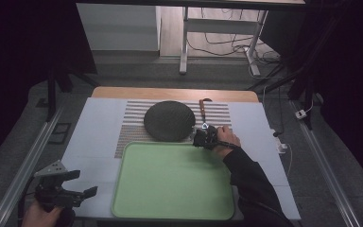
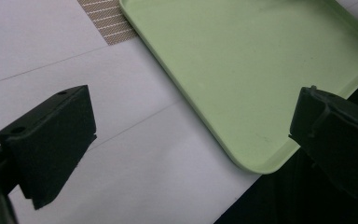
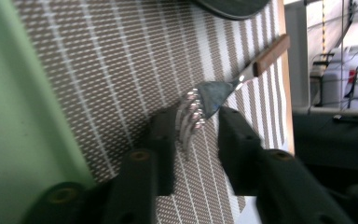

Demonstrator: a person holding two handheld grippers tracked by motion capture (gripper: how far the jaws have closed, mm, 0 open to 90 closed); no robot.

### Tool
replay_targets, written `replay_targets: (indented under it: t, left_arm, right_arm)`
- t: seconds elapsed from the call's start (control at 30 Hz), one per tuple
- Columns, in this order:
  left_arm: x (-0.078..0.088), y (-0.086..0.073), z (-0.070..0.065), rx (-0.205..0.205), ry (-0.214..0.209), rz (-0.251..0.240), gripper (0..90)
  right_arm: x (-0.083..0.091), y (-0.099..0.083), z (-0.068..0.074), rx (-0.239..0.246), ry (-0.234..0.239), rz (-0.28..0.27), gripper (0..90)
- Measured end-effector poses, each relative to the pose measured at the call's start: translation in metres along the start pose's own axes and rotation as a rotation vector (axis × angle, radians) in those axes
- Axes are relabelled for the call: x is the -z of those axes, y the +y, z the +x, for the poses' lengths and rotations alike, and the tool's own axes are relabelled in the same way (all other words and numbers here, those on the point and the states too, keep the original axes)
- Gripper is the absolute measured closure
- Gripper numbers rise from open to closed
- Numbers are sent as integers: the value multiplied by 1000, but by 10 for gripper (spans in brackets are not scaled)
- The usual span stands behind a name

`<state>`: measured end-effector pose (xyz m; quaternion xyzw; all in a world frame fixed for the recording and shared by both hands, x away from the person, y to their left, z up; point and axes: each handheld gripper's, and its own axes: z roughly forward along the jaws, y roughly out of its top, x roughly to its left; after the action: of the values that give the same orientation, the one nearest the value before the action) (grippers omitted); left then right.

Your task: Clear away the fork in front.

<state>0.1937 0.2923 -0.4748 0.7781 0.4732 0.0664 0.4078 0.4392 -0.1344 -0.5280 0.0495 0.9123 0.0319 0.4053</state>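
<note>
A fork (image 1: 202, 111) with a wooden handle lies on the striped placemat (image 1: 132, 127), right of a dark round dish (image 1: 168, 120). My right gripper (image 1: 204, 130) is at the fork's tine end. In the right gripper view the tines of the fork (image 3: 193, 116) sit between the two jaws of the right gripper (image 3: 196, 114), which are shut on them. The handle points away toward the table's far edge. My left gripper (image 1: 85, 183) hovers open near the table's front left corner, holding nothing. The left gripper (image 2: 191, 114) looks down on white table and the tray corner.
A large light green tray (image 1: 170, 182) lies in front of the placemat; the tray (image 2: 242, 60) has nothing in it. The tray rim (image 3: 9, 116) runs just left of the right gripper. The dish edge (image 3: 228, 7) lies beyond the fork. A person's sleeve (image 1: 250, 179) crosses the tray's right side.
</note>
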Motion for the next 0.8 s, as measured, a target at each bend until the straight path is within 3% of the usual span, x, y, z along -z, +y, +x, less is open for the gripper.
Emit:
replay_targets:
  t: [0.1, 0.17, 0.2, 0.23, 0.3, 0.33, 0.4, 0.43, 0.47, 0.53, 0.57, 0.8]
  left_arm:
    - [0, 0, 0, 0, 0, 0, 2]
    - [0, 0, 0, -1, 0, 0, 1]
    - [0, 0, 0, 0, 0, 0, 2]
    - [0, 0, 0, 0, 0, 0, 2]
    - [0, 0, 0, 0, 0, 0, 2]
    - [0, 0, 0, 0, -1, 0, 2]
    - [0, 0, 0, 1, -1, -1, 1]
    - [0, 0, 0, 3, -2, -2, 1]
    - [0, 0, 0, 4, -3, -2, 1]
    - [0, 0, 0, 4, -6, -4, 1]
    - [0, 0, 0, 4, -7, -4, 2]
    - [1, 0, 0, -4, -8, -5, 1]
  right_arm:
    - [-2, 1, 3, 37, 1, 3, 832]
    - [-2, 1, 5, 50, -29, 1, 877]
    - [1, 2, 6, 55, -57, 16, 883]
    - [1, 1, 4, 58, -41, 0, 890]
    - [3, 1, 2, 55, -56, -5, 895]
    - [4, 1, 3, 52, -85, -6, 896]
    - [7, 0, 0, 34, -52, -16, 898]
    - [9, 0, 0, 26, -78, -8, 898]
    - [10, -1, -3, 25, -58, -17, 899]
    - [15, -3, -4, -20, -47, -24, 899]
    - [17, -4, -7, -17, -63, -35, 899]
    - [33, -12, -19, -148, -31, -81, 900]
